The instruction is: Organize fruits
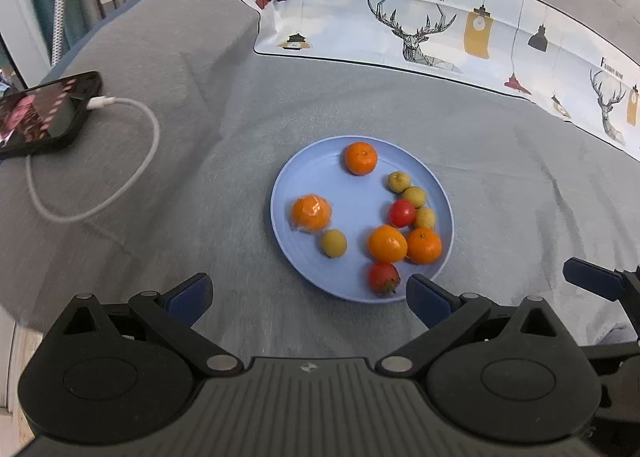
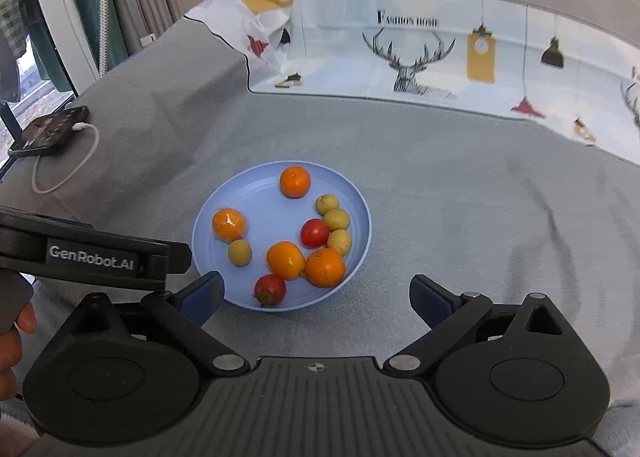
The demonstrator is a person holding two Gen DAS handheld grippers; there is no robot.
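All the fruits sit on the blue plate on the grey cloth: four oranges, two red fruits, four small yellow-green ones. Nothing lies loose outside it. Left gripper and right gripper hover just short, fingers wide and empty. Gathering looks finished; next comes only a check.
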